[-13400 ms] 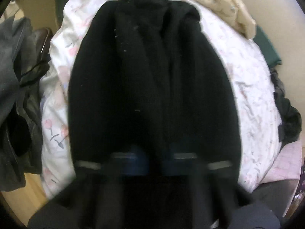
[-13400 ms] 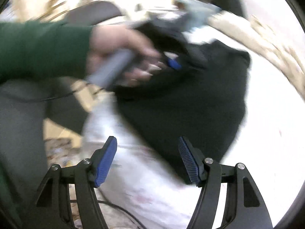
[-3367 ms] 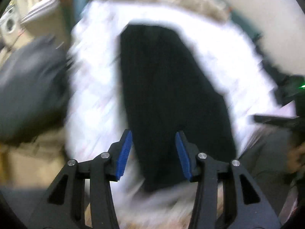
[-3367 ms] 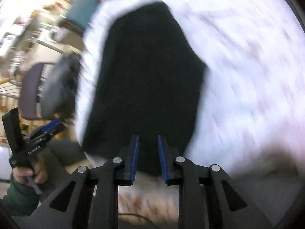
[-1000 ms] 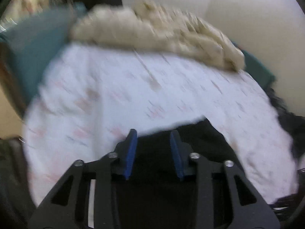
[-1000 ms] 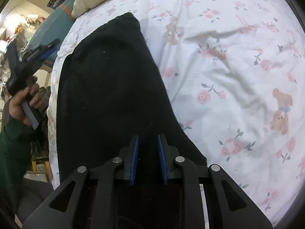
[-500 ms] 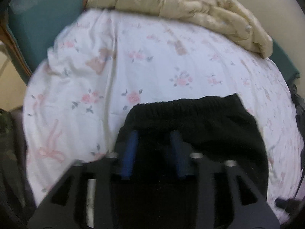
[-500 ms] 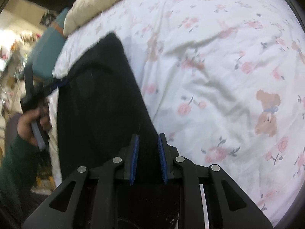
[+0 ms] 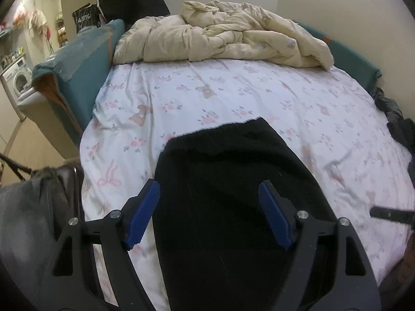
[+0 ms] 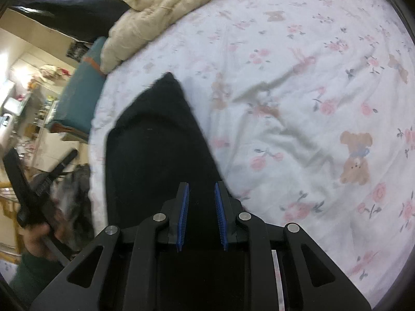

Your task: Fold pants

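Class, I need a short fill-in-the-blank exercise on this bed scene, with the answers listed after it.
1. The pants lying on the bed are ____ in colour.
2. The crumpled duvet at the far end of the bed is ____ in colour.
3. The bedsheet is printed with pink flowers and small brown ____.

Answers: black; cream; bears

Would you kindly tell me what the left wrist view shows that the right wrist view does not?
Only the left wrist view: a washing machine and dark clothes at the bed's right edge. Only the right wrist view: the person's hand holding the left gripper, whose jaws are opening. Both: black pants on the floral sheet and the beige duvet.
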`<state>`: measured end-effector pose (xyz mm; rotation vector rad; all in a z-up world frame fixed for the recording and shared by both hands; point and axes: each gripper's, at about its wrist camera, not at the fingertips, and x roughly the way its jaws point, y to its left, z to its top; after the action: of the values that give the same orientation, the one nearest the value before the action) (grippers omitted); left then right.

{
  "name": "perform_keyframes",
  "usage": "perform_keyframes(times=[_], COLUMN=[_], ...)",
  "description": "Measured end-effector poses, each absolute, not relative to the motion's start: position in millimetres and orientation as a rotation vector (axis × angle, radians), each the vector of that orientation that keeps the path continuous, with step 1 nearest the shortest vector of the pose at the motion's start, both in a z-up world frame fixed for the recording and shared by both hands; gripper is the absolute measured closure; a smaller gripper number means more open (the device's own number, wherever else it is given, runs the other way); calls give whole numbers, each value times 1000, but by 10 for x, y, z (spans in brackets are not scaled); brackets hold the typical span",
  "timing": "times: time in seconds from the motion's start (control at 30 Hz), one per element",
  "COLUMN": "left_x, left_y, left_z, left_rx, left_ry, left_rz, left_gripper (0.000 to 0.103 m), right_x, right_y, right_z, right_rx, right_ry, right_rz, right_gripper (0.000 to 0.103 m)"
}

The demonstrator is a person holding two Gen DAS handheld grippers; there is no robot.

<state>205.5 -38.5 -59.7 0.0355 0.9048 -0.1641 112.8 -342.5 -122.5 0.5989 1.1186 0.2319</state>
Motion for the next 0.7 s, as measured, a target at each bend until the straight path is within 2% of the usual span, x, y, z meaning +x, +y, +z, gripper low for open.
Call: perform_keyframes(times=[0.03,0.07,0.1,0.37,0.47,0.7], left_x=[1963,1889,1817,1251,1120,1044], left_y=[-376,-361,-343,-41,124,674], left_z=[-572,-557,-546,-531,-574,-1102], left_rx=[17,2,-11,-123,-143,-503], left_ry=[912,914,917,978,999,1167], left_rz=[-166,-165,-165,-125,-79,-7], left_gripper=[27,27,27,27,27,27], right_x=[1089,1058,1010,874,862,1034], right_y=[-3398,-3377,-3359,-3391,-3415,-3406], right_z=[-1154,-1108,-1056,-915,-958,-1334], right_rx=[579,561,546,557,589,660], right_ry=[1104,1096,1083,1059,1063,1160], right_rz=[241,241,239,240,261,301], right_gripper=[69,48,34,24,24,24])
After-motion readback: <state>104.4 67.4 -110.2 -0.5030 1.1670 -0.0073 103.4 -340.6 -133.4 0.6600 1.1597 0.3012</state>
